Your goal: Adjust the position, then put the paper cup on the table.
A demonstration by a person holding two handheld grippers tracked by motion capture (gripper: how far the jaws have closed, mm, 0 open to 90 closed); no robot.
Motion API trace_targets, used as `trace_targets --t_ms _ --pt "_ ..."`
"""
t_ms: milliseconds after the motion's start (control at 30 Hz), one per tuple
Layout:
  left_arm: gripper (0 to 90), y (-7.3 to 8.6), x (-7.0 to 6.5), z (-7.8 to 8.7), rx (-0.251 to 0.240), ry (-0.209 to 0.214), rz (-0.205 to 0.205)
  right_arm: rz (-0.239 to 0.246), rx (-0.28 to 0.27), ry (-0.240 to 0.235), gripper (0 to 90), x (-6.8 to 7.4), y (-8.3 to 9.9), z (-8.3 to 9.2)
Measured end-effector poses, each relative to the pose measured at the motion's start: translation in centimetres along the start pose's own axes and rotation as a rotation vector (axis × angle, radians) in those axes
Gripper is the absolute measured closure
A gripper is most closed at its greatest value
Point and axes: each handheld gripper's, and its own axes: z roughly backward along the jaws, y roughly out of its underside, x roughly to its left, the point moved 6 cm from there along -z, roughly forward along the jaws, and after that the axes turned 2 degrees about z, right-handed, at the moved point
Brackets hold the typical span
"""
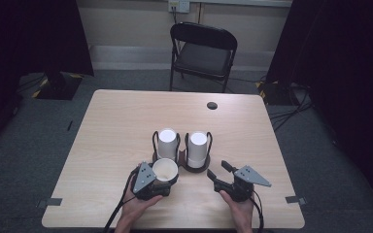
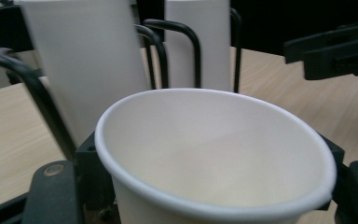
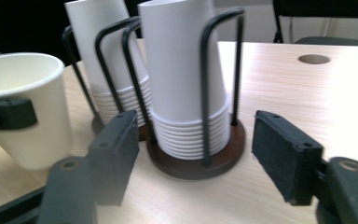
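paper cup (image 2: 214,158) pinched upright in left hand-held gripper (image 1: 151,180); right hand-held gripper (image 1: 218,174) spread, level, holding nothing.

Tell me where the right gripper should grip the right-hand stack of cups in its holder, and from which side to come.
Grip the right-hand stack high on its bare upper wall, probably coming from above with the jaws spanning its width. The black wire hoops fence its sides, and the nested rims at the bottom sit inside the wooden base. The right gripper is open, nothing between its jaws.

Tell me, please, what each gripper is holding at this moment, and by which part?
The left gripper holds a single paper cup upright by its side wall, below the rim. The right gripper holds nothing; its jaws stand open.
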Motion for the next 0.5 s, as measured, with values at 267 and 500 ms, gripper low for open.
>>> trace_targets --t_ms 267,500 --pt "24.9 -0.3 2.9 1.3 -0.011 -0.073 0.012 0.001 -0.015 0.088 25.0 -1.3 1.2 0.3" --pt "25.0 -0.4 6.0 1.8 -0.038 -0.145 0.072 0.019 -0.028 0.117 18.0 -1.7 1.6 0.4"
